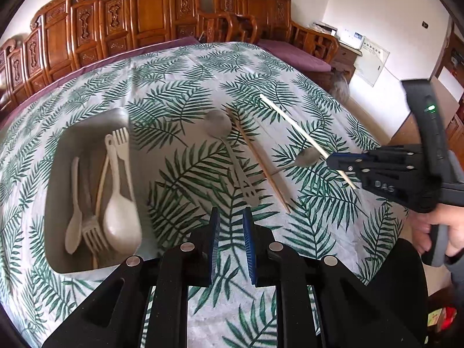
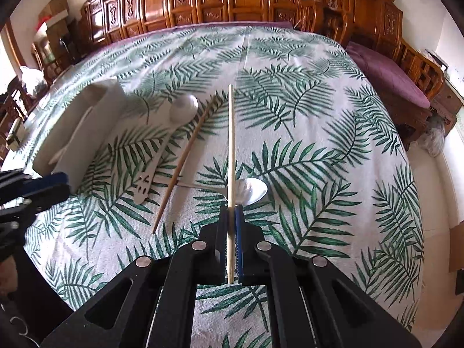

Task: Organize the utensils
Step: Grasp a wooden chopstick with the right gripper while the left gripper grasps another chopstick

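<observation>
My right gripper (image 2: 231, 207) is shut on a pale chopstick (image 2: 231, 145), which is lifted off the cloth and points away from me. Just under it lies a small metal spoon (image 2: 255, 190). A brown chopstick (image 1: 258, 159) and a large metal spoon (image 1: 217, 123) rest side by side on the leaf-print tablecloth. The white tray (image 1: 87, 266) on the left holds several pale spoons and forks. My left gripper (image 1: 231, 213) hovers near the large spoon's handle end, its jaws slightly apart with nothing between them. The right gripper (image 1: 330, 158) shows at the right edge of the left wrist view.
Carved wooden benches (image 1: 145, 14) with a purple cushion (image 2: 388, 72) stand behind the table. The table's edge drops to the floor on the right. A person's hand (image 1: 435, 226) grips the right tool's handle.
</observation>
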Tool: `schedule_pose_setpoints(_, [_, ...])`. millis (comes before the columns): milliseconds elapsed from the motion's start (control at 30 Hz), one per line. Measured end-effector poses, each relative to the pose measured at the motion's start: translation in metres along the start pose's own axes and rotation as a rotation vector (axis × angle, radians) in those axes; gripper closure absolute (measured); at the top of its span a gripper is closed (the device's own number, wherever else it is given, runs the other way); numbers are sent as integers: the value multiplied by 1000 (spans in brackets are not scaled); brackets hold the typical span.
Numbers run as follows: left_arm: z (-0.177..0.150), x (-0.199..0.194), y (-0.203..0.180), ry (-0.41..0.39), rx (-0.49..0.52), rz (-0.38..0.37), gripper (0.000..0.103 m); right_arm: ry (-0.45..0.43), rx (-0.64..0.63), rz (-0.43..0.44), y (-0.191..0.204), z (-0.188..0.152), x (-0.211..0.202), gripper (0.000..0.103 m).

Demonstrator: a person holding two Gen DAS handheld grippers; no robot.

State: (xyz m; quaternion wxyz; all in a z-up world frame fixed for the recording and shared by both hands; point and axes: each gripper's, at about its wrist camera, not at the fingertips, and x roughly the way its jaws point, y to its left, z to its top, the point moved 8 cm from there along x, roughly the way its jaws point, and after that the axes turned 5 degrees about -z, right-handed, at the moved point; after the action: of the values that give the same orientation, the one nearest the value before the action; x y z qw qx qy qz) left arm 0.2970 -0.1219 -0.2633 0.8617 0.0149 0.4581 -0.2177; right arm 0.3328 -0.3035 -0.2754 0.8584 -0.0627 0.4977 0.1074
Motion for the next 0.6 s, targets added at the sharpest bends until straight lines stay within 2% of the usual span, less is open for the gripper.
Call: schedule_pose_setpoints(600, [37,70,-38,66,10,12,88,-52,52,48,-20,14,-16,97])
